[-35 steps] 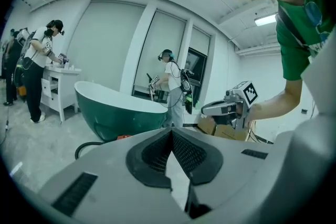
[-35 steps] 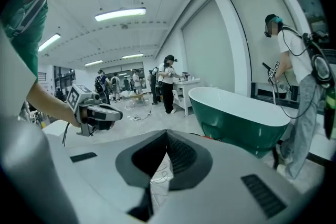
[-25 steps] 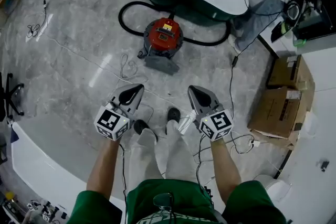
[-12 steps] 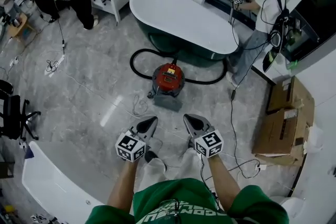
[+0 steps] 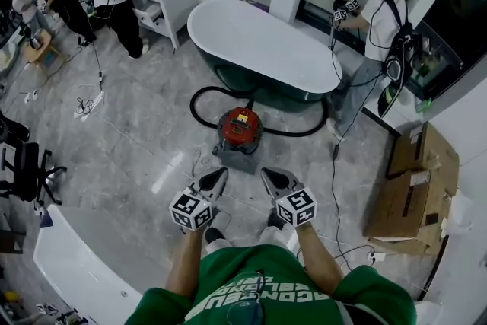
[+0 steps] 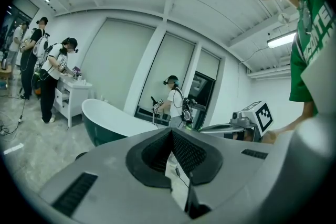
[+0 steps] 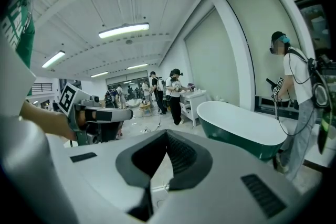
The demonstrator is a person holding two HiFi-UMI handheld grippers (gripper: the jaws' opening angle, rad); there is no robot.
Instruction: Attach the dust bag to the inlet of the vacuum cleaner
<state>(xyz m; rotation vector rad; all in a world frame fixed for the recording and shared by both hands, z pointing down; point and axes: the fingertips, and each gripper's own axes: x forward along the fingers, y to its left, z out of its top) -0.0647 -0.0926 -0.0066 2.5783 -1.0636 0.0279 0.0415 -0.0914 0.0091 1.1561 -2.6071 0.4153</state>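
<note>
Both the left hand-held gripper (image 5: 221,173) and the right hand-held gripper (image 5: 266,173) are pinched narrow and empty. The vacuum cleaner (image 5: 241,127) sits well apart, and its trailing hose (image 5: 297,134) could trip the approach.

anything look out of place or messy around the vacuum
Nothing looks spilled or broken. The red vacuum cleaner stands upright beside the bathtub, its black hose looped loosely on the floor. A grey flat piece lies right in front of it, and loose cables trail nearby.

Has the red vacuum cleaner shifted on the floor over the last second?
No. The red vacuum cleaner still sits just in front of the bathtub; only the camera tilted.
</note>
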